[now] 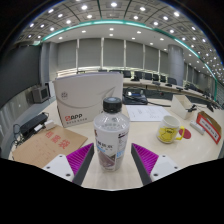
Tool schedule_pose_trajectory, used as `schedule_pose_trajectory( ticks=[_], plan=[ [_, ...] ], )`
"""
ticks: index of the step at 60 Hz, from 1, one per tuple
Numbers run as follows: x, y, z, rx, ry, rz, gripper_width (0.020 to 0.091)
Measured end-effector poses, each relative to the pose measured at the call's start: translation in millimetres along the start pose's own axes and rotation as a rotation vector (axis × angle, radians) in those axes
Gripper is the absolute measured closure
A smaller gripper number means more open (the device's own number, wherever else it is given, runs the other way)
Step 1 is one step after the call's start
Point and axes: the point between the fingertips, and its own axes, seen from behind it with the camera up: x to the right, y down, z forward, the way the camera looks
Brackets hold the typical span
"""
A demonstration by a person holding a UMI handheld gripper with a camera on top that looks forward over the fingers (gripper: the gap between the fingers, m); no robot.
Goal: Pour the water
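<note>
Gripper view, bottle (pixel 111 139) upright on table (pixel 185 150) btwn wide-spread fingers (pixel 79 160), gaps both sides, yellow cup (pixel 170 129) to right, white box (pixel 84 103) behind.

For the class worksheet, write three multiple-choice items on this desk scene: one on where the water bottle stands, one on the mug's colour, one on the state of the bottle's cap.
1. Where does the water bottle stand?
A. Between the gripper fingers, upright on the table
B. On top of the white box
C. Lying on its side beside the mug

2. What colour is the mug?
A. Blue
B. Yellow
C. Black

3. What is the state of the bottle's cap?
A. Off, lying on the table
B. Missing, with a straw in the neck
C. On the neck

Key: 1 A, the bottle rises upright between the two pink pads. 2 B, the mug beyond the right finger is yellow. 3 C, the dark cap sits on top of the bottle.
</note>
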Motion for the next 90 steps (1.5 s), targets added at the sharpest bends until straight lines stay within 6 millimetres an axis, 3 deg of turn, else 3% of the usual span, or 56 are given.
schedule_pose_trajectory(
  ticks=[5, 11, 14, 31, 40, 45, 49, 56, 64, 66, 67, 74, 82, 83, 90],
  plan=[
    [0.5, -1.3, 19.8, 0.034, -0.004, 0.011, 0.0301],
    [3.3, -7.1, 31.7, 0.087, -0.002, 0.007, 0.0377],
    [3.2, -9.3, 31.5, 0.099, -0.015, -0.002, 0.0461],
    [-1.2, -12.5, 35.3, 0.092, -0.022, -0.074, 0.0674],
    [-0.7, -12.7, 31.1, 0.066, -0.032, -0.066, 0.0693],
    [2.0, -29.1, 20.5, 0.081, -0.068, 0.001, 0.0693],
    [5.1, -51.1, 12.0, 0.091, -0.118, 0.137, 0.0692],
    [10.9, -94.3, -0.6, 0.076, -0.245, 0.526, 0.0693],
    [44.7, -132.2, 12.0, 0.064, -0.418, 0.955, 0.0694],
    [45.8, -141.6, 5.9, 0.048, -0.445, 1.063, 0.0696],
    [52.2, -142.2, 17.0, 0.048, -0.459, 1.108, 0.0696],
    [80.2, -155.3, 27.4, 0.03, -0.538, 1.372, 0.0693],
    [96.5, -159.1, 45.4, 0.006, -0.606, 1.624, 0.0697],
    [99.8, -160.9, 37.9, -0.001, -0.613, 1.653, 0.0696],
    [100.3, -151.6, 57.2, -0.043, -0.637, 1.795, 0.0696]
  ],
)
